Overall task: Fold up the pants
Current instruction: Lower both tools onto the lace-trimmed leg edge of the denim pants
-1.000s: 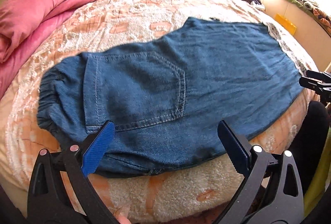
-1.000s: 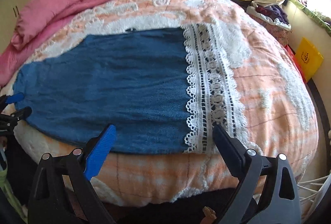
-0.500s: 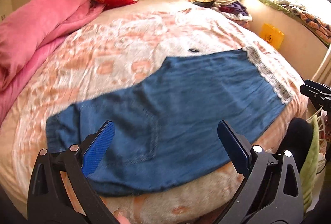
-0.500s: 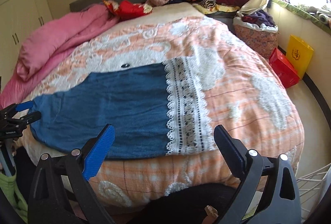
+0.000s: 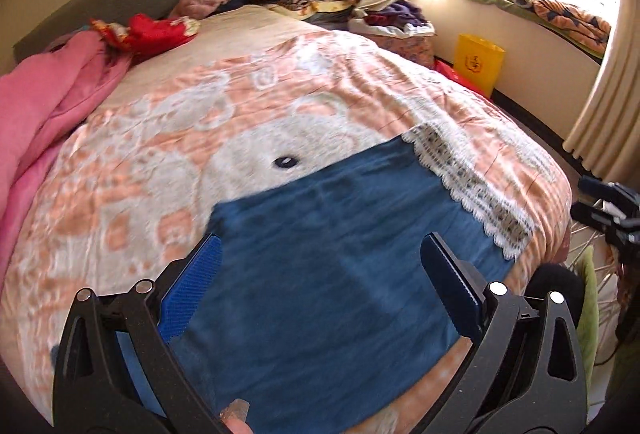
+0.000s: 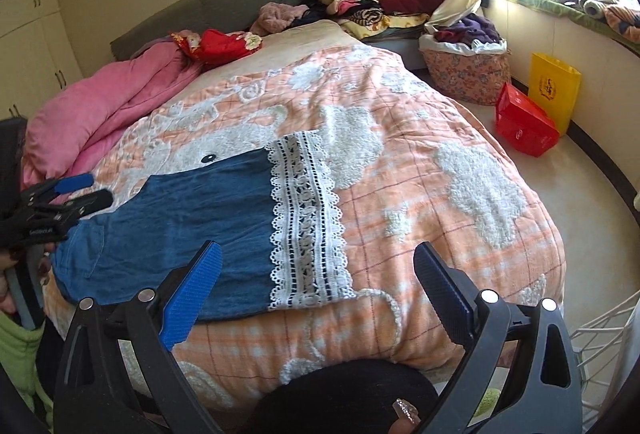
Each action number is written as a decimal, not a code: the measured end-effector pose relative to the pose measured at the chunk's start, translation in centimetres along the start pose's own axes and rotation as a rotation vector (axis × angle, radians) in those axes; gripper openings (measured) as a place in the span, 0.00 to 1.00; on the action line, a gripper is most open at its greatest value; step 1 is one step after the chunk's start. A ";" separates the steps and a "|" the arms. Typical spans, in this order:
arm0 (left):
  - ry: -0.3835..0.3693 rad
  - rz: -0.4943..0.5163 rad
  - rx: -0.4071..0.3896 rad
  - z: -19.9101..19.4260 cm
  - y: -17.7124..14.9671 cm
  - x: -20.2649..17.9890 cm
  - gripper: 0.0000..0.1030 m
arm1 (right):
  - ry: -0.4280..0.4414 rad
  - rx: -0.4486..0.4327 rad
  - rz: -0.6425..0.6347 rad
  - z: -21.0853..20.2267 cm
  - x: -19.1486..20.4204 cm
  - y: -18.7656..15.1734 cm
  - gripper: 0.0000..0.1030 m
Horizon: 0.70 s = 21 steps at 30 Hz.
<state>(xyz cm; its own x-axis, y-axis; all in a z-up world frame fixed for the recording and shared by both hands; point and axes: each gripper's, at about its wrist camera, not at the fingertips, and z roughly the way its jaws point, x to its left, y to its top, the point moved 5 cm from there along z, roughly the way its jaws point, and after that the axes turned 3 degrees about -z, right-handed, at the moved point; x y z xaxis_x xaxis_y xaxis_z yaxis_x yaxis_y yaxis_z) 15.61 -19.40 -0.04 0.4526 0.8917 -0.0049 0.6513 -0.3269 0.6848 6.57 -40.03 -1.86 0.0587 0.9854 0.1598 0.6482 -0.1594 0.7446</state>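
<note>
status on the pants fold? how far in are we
Done: the blue pants lie flat on the bed, legs seemingly stacked as one panel, lace hem to the right. In hand: nothing; the left gripper and right gripper are both open above the near edge. Left: the crosswise folds, hem toward waist.

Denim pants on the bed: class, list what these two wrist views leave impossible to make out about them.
- Waistband end of the pants: left wrist view, covered by the left gripper and blurred.
- Same end, right wrist view: partly behind the left gripper.
- Pants' underside: hidden against the blanket.
- Near lace hem corner: beside the right gripper, partly covered.
</note>
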 end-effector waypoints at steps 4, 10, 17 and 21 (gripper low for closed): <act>-0.043 0.007 0.028 2.6 1.4 -1.5 0.91 | 0.005 0.026 0.007 1.1 -0.3 -0.5 0.93; -0.043 0.068 0.081 6.8 2.8 -3.1 0.91 | 0.032 0.085 0.018 3.7 0.4 -1.2 0.93; -0.094 0.135 0.111 10.3 4.3 -4.7 0.91 | 0.055 0.146 0.036 6.1 0.8 -2.3 0.93; -0.136 0.143 0.134 12.5 5.3 -5.5 0.91 | 0.058 0.172 0.067 7.0 0.3 -2.6 0.93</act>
<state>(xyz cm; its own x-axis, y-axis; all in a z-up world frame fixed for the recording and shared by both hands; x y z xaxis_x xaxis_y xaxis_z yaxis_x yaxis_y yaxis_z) 24.22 -30.01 -5.50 0.6182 0.7858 -0.0192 0.6457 -0.4938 0.5824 10.22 -38.94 -8.27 0.0658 0.9671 0.2458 0.7645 -0.2072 0.6105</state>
